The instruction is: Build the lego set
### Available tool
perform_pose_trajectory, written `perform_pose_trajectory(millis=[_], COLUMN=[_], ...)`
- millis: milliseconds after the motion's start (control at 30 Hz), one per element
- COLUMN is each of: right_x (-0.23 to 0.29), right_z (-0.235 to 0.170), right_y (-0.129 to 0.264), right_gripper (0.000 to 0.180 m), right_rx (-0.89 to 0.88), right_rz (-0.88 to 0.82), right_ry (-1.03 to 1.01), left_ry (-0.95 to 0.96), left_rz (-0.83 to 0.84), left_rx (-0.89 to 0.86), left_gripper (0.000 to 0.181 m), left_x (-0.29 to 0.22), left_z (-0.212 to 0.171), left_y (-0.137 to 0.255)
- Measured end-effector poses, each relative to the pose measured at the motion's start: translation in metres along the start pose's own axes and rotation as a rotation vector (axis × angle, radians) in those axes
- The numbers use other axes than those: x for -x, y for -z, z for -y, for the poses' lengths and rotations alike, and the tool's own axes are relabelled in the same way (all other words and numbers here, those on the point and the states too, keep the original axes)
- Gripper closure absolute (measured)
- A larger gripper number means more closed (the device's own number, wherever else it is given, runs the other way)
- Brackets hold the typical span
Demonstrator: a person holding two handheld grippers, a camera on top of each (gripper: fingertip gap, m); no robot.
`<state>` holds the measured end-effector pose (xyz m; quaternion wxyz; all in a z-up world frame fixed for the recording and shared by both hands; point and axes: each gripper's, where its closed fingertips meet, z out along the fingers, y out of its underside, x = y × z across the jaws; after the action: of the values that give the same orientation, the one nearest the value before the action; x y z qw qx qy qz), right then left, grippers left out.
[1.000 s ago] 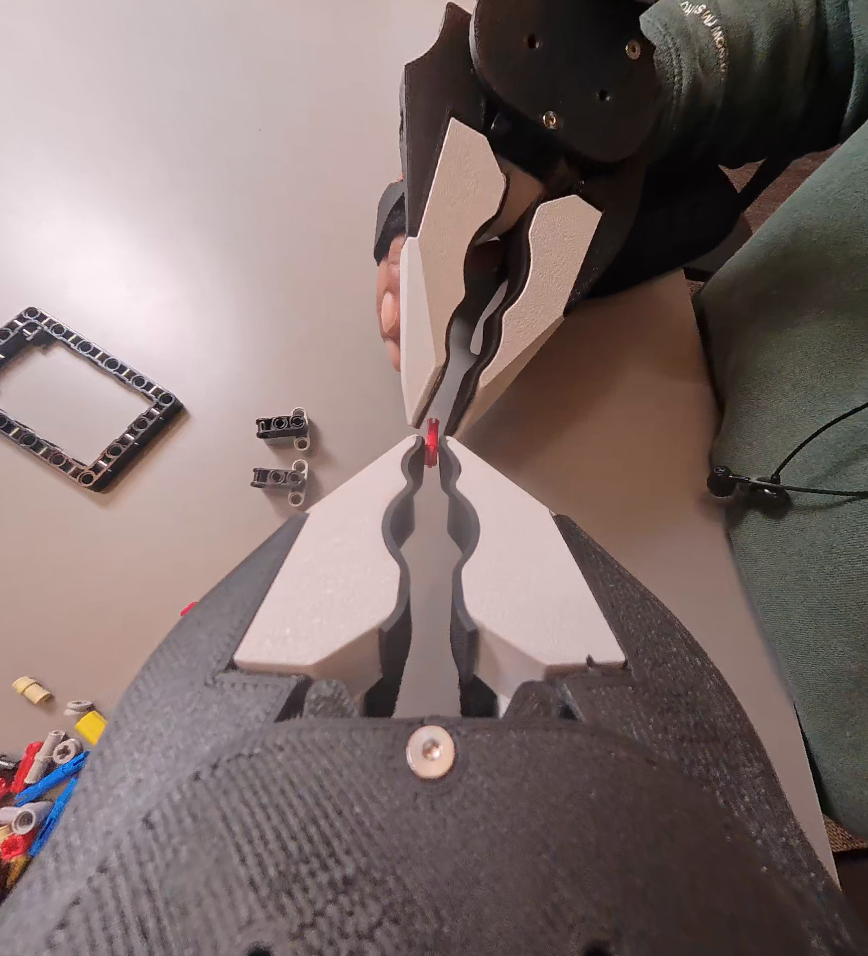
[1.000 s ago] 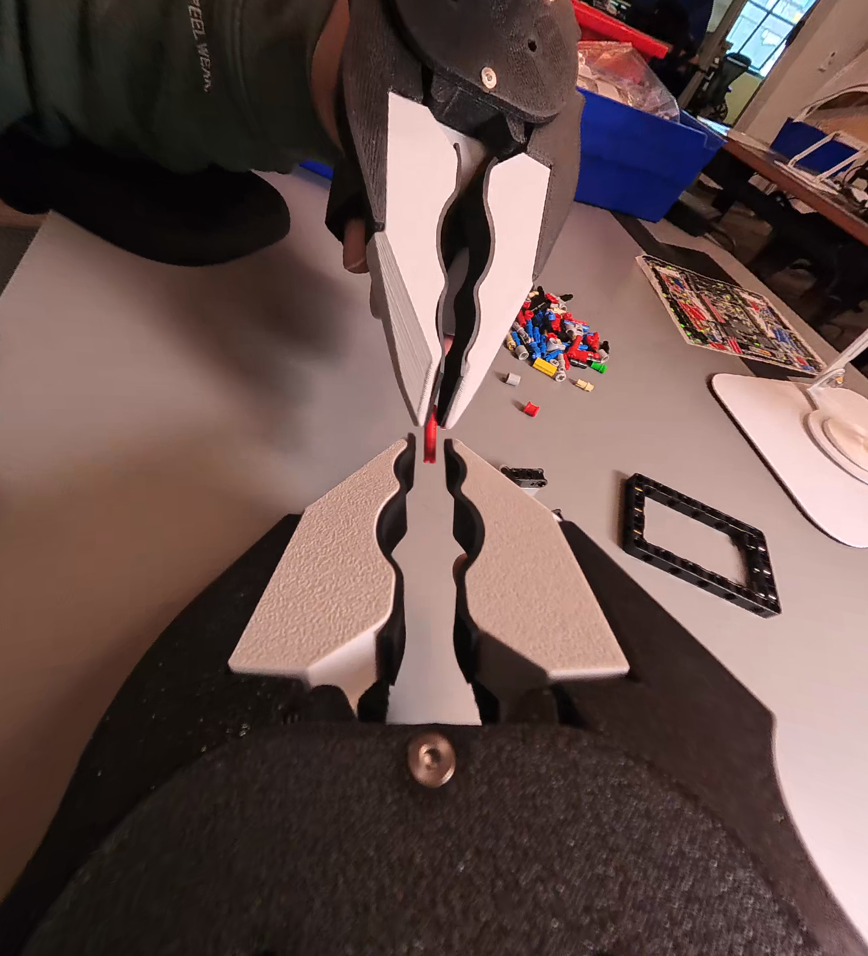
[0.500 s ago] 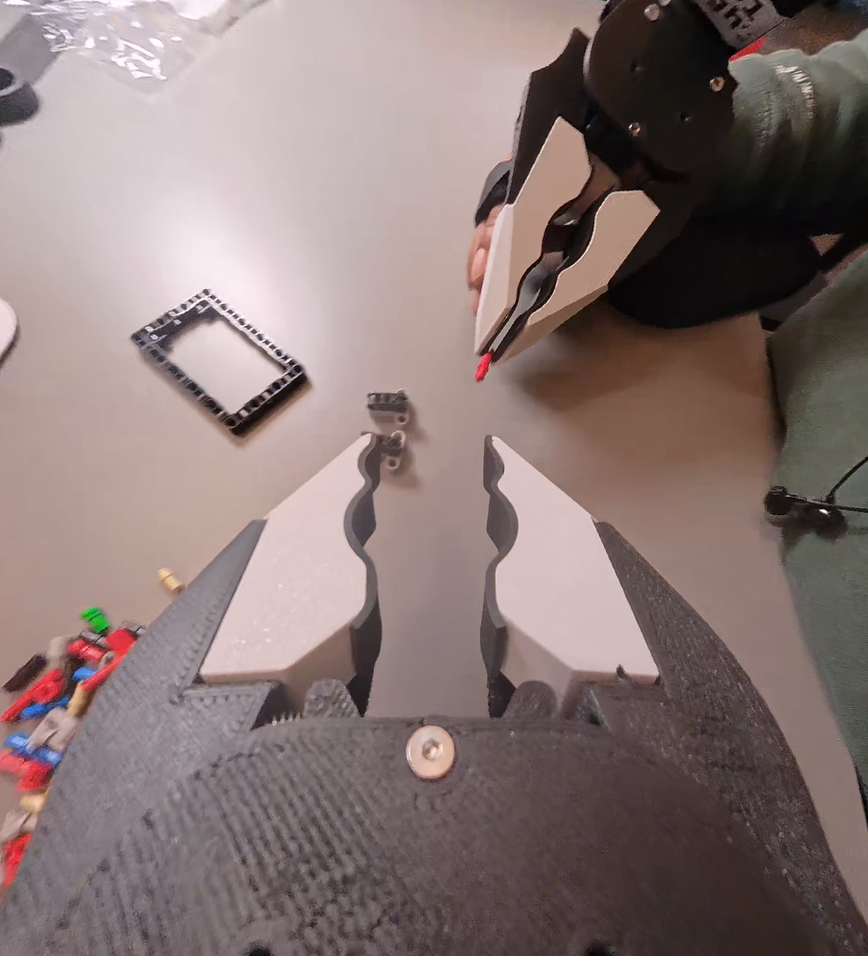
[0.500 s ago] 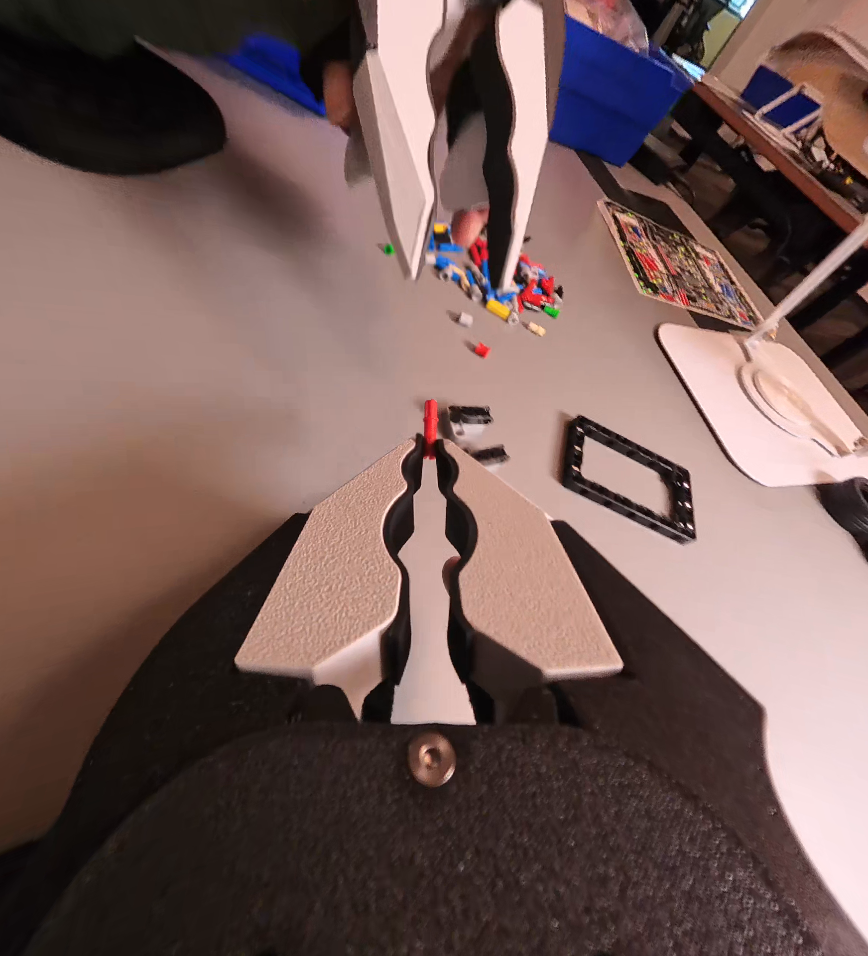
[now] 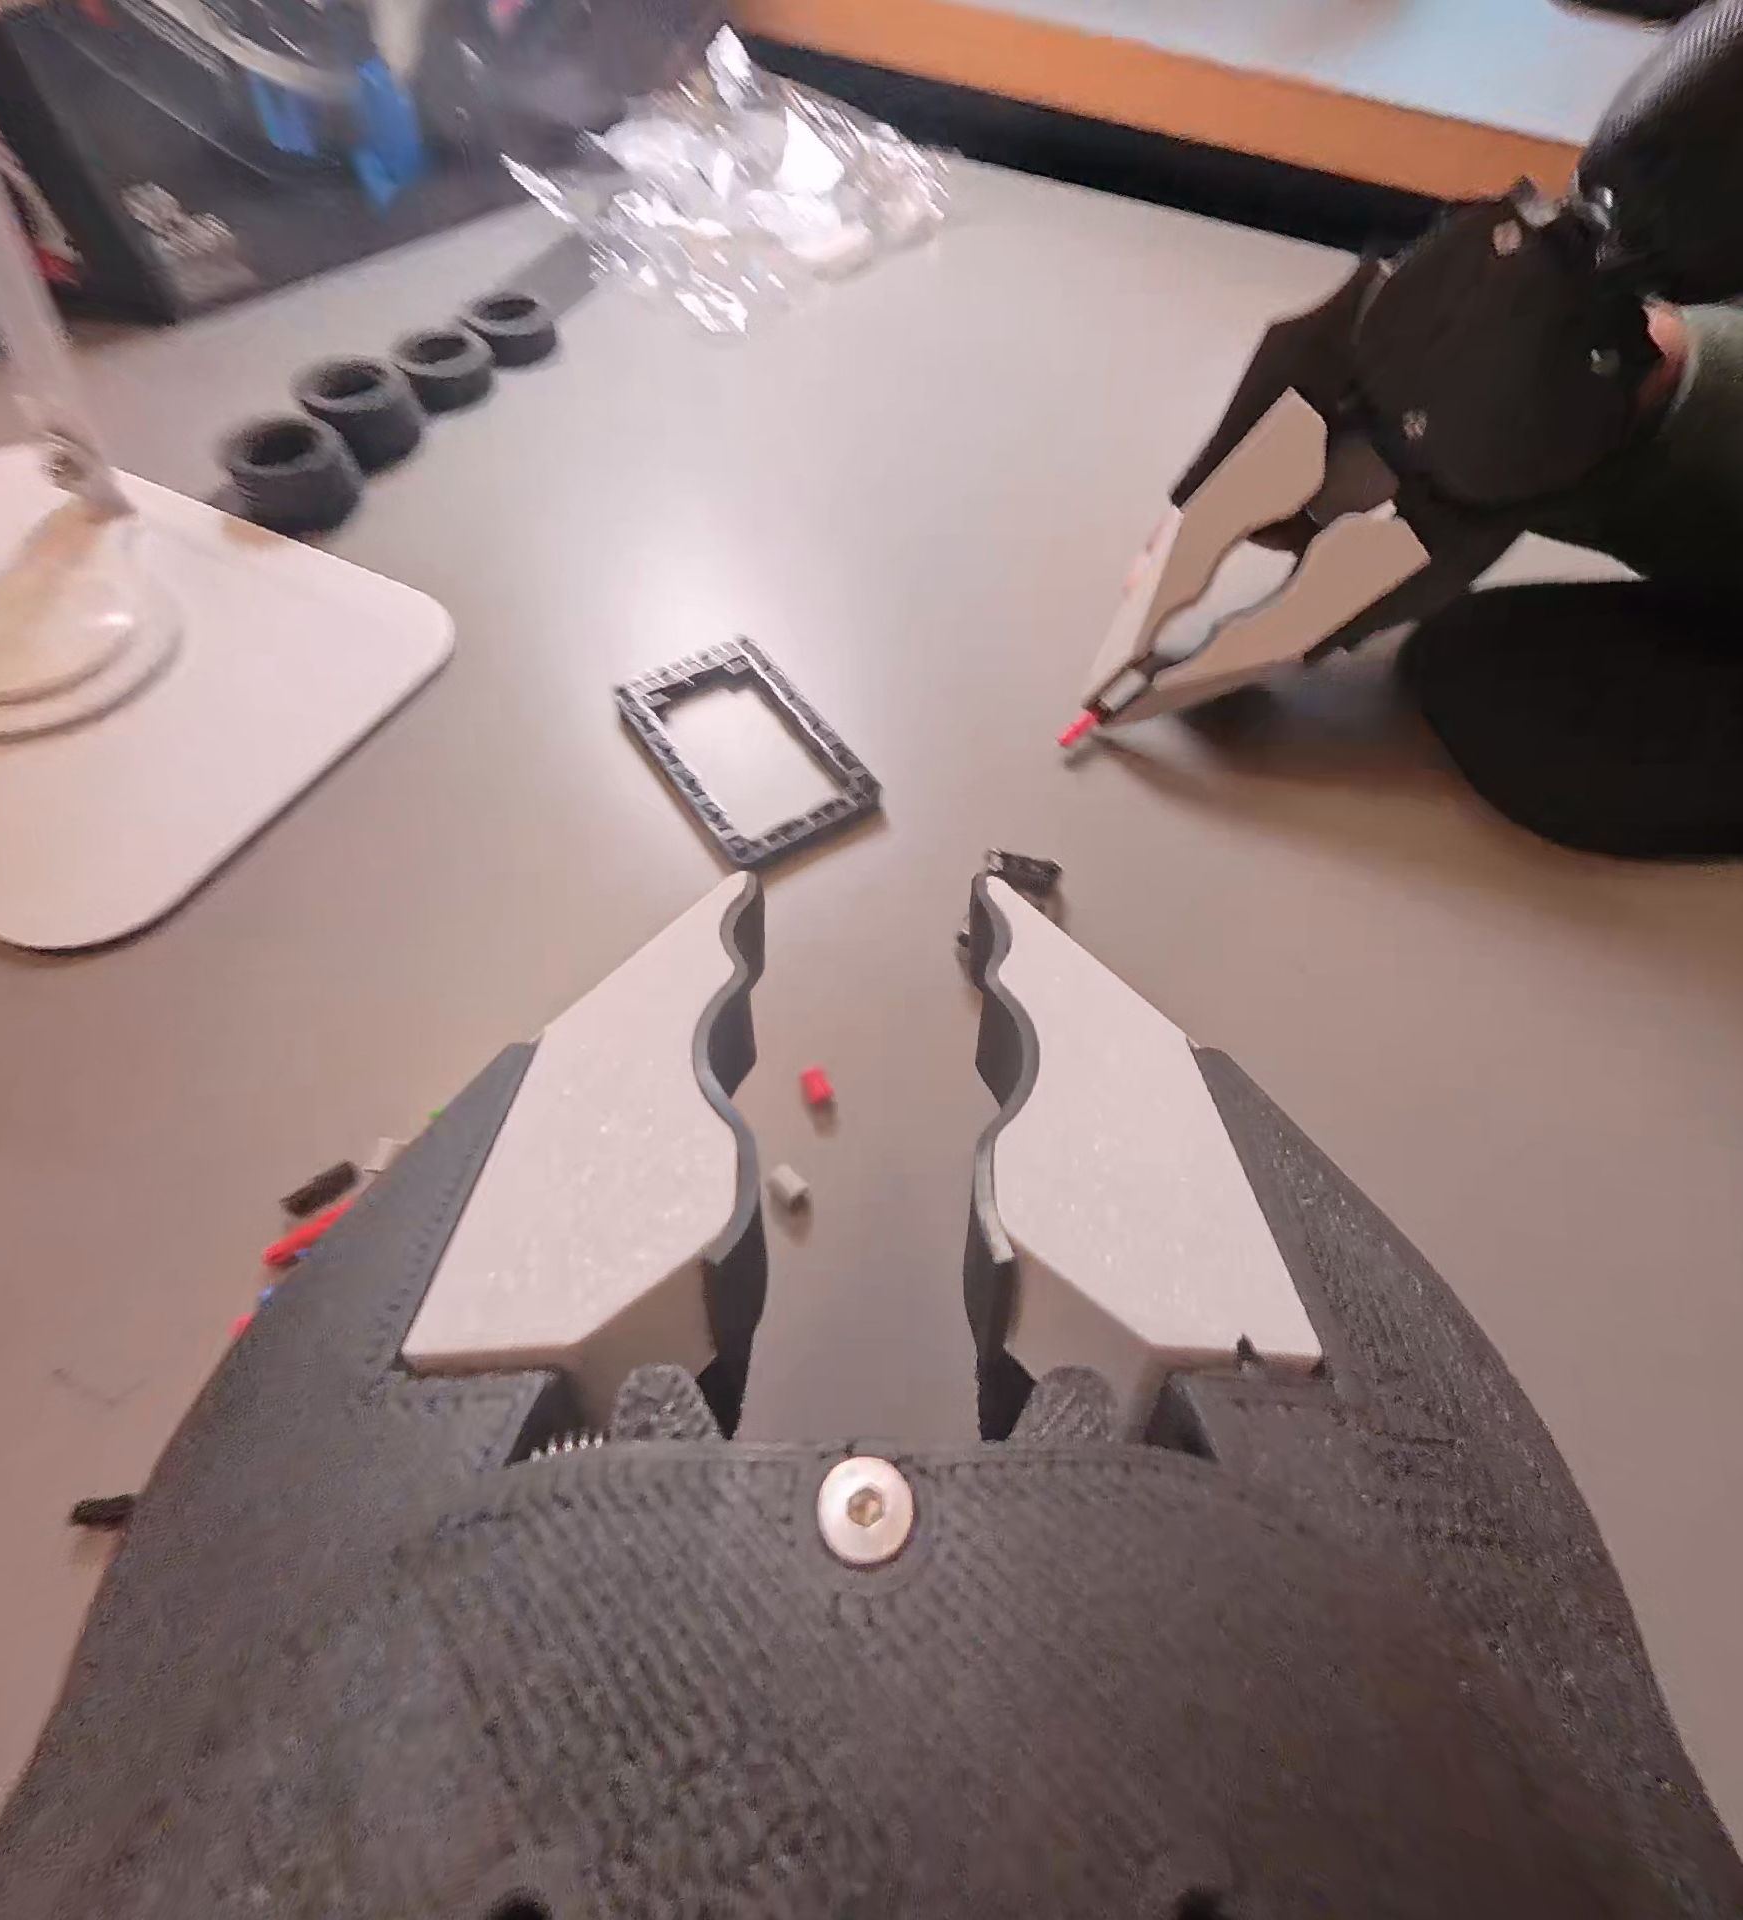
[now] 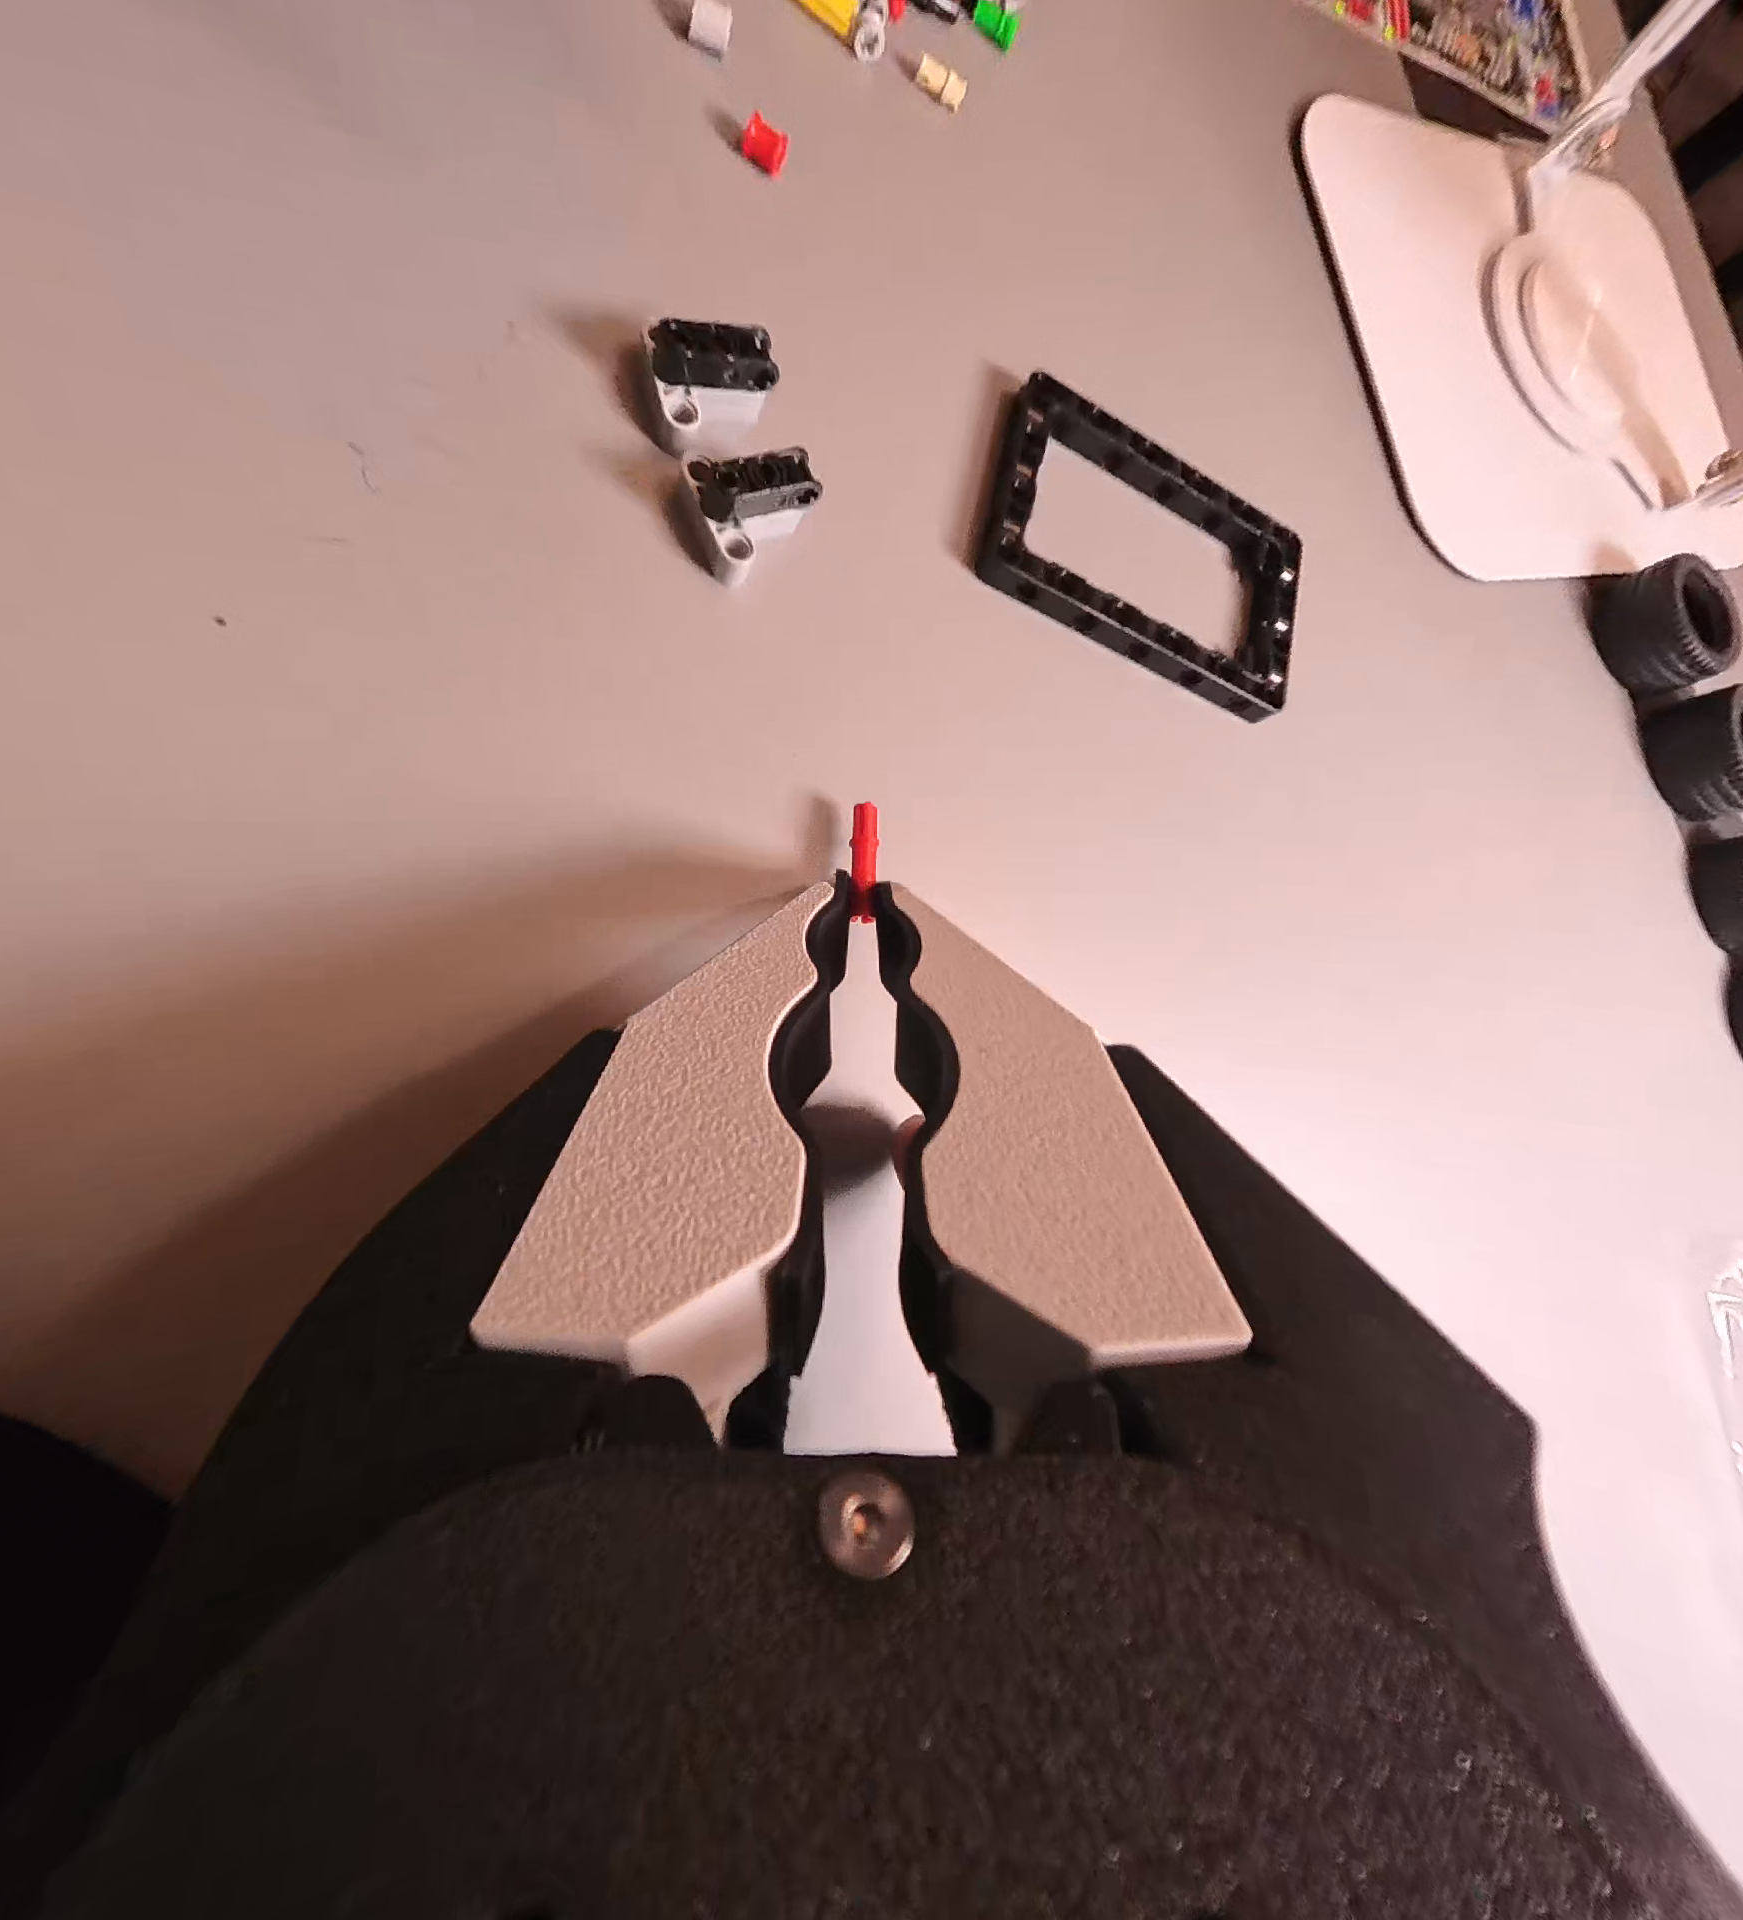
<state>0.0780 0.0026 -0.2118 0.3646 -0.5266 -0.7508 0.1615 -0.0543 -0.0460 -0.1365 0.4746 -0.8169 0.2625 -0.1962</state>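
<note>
- In the left wrist view, the two small black-and-grey connector pieces (image 5: 1023, 864) are being largely hidden behind the tip of one finger of the left gripper (image 5: 862, 914), at about 12 o'clock of the jaws; only a dark edge is being shown.
- The pile of loose pieces (image 6: 908, 16) is being cut off at the top edge of the right wrist view, at 12 o'clock; in the left wrist view it is being mostly covered by the gripper body at 9 o'clock.
- The far edge of the left wrist view is being blurred, so the clear plastic bag (image 5: 742, 218) at 12 o'clock is hard to make out.
- The left gripper's jaws are being held wide apart with nothing between them; a small red piece (image 5: 817, 1084) and a grey one (image 5: 789, 1187) are being seen on the table (image 5: 1210, 987) through the gap.
- The right gripper (image 6: 859, 894) is being kept nearly closed, its tips pinching a thin red pin (image 6: 861, 854) that is being pointed forward, just above the table.
- The black rectangular frame (image 6: 1142, 545) is being left flat at 1 o'clock of the right gripper, with the connector pieces at 11 o'clock.
- Four black tyres (image 6: 1724, 800) are being lined up at 3 o'clock, beside a white lamp base (image 6: 1418, 343).
</note>
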Motion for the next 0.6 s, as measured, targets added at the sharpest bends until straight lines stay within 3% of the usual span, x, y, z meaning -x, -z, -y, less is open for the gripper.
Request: perform_pose_trajectory(millis=[233, 600], right_x=[-0.001, -0.003], right_z=[-0.001, -0.002], right_y=[-0.005, -0.005], right_gripper=[0.177, 0.170], right_rx=[0.044, 0.008], right_rz=[0.091, 0.209], right_ry=[0.027, -0.027], left_ry=[-0.015, 0.089], left_rz=[0.262, 0.514], left_rx=[-0.213, -0.201], left_gripper=[0.140, 0.144], left_x=[0.045, 0.102], left_z=[0.023, -0.009], left_y=[0.033, 0.087])
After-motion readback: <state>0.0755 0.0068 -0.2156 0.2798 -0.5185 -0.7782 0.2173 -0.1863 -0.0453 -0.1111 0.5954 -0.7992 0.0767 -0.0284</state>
